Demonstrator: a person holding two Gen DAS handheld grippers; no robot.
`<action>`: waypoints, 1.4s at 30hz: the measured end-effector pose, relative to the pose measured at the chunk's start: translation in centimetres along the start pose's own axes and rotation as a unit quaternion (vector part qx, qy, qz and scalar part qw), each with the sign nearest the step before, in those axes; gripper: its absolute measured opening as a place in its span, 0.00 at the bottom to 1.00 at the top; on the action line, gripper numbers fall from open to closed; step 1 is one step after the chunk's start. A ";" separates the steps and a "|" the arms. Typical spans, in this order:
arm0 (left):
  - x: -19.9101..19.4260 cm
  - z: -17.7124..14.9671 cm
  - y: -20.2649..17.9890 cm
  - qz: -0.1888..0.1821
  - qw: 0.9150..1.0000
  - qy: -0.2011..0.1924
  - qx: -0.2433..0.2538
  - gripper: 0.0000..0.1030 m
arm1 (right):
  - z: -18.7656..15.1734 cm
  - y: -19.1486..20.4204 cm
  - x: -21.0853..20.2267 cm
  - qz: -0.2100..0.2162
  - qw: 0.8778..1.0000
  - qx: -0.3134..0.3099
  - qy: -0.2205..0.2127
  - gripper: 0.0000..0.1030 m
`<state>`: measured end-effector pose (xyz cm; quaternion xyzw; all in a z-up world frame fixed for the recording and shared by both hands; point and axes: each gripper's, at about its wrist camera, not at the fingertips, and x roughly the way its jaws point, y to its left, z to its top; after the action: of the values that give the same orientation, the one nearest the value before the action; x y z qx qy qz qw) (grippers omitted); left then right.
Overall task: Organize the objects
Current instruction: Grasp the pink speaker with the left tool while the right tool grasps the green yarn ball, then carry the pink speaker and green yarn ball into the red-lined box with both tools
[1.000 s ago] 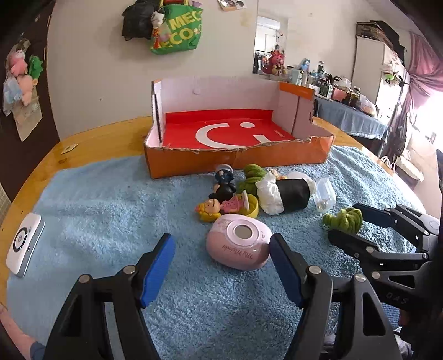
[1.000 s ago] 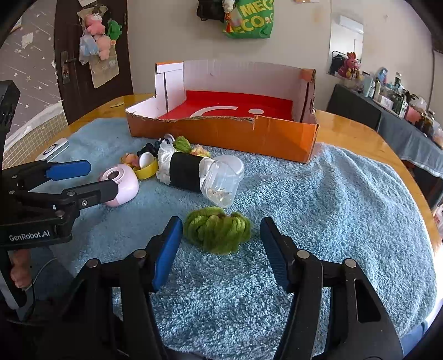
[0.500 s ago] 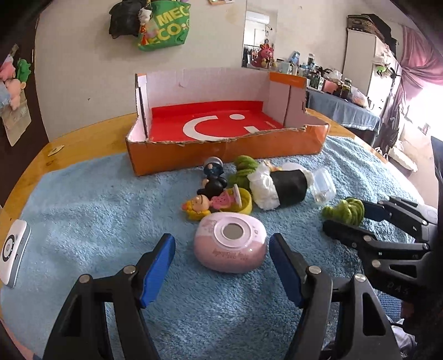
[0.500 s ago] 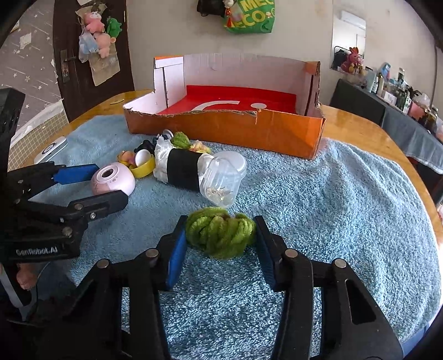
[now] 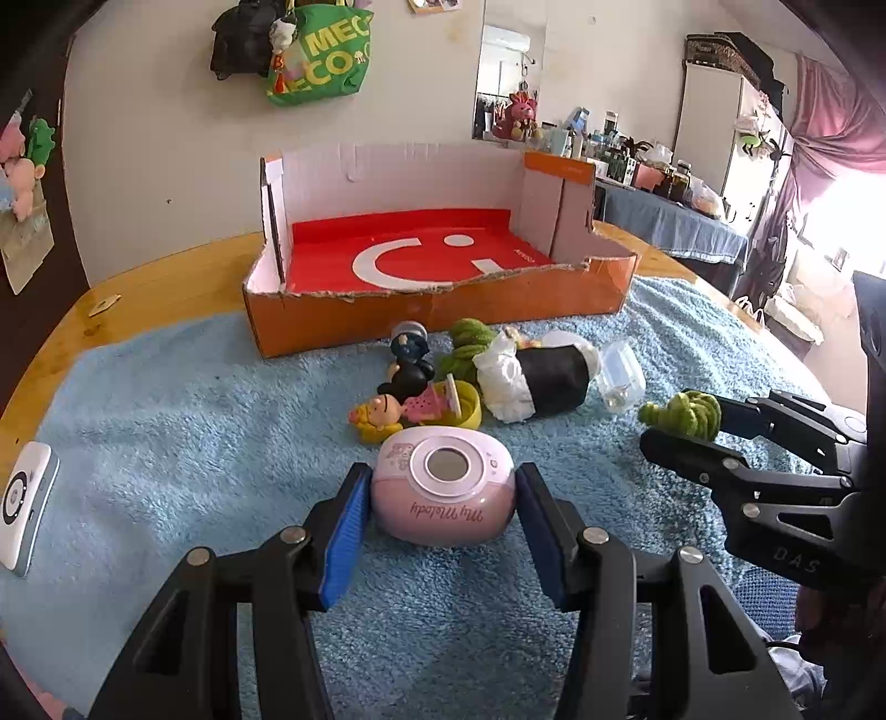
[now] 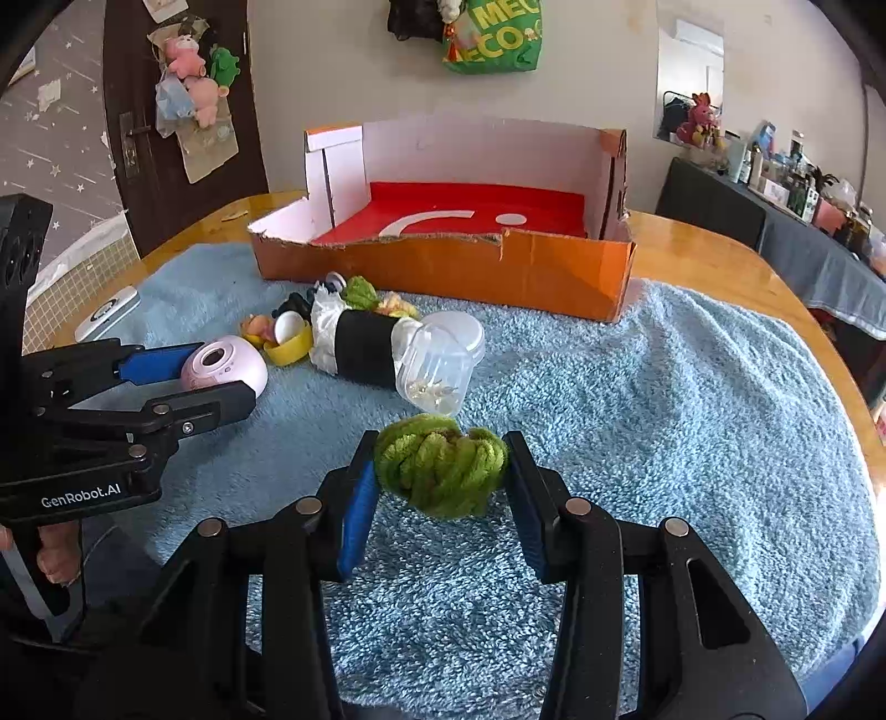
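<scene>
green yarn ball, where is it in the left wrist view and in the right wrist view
Left wrist view: the green yarn ball is at the right edge, between the right gripper's fingers.
Right wrist view: it sits at bottom centre, squeezed between the blue pads.
Shared landmark: the orange cardboard box beyond the toys, on the blue towel.

White device (image 5: 25, 507): cut off by the left wrist view's left edge, left of the orange box (image 5: 443, 315).
Green yarn ball (image 5: 684, 412): far side hidden behind right gripper's fingers (image 5: 692, 448).
Toys before the box: green plush (image 6: 360, 292) half hidden behind black-banded bundle (image 6: 360, 346).
Shelf clutter right of the box: too small to tell.
Green bag (image 6: 493, 36): top cropped.
</scene>
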<state>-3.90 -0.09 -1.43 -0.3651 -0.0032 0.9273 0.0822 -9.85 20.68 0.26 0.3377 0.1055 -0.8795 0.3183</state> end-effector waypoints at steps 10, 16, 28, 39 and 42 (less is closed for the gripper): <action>-2.1 1.3 -0.8 0.008 1.000 -0.020 0.001 0.53 | 1.8 0.1 -2.0 0.015 1.000 0.003 -0.021 0.40; -3.1 2.6 -0.8 0.012 0.999 -0.032 -0.004 0.53 | 3.3 0.2 -2.9 0.028 0.999 0.004 -0.030 0.40; -4.6 6.2 -0.5 0.019 0.998 -0.054 -0.011 0.53 | 7.1 -0.1 -3.6 0.053 0.998 0.011 -0.031 0.40; -3.1 9.5 0.3 0.014 0.998 -0.052 -0.010 0.53 | 10.0 -0.9 -2.2 0.053 0.998 0.008 -0.022 0.40; -2.4 10.4 0.9 0.016 0.999 -0.048 -0.014 0.53 | 10.9 -1.1 -1.5 0.054 0.998 0.005 -0.021 0.40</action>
<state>-9.39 -0.77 7.79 -0.3215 -0.0142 0.9447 0.0623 -15.43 17.87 9.40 0.3262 0.0760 -0.8683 0.3659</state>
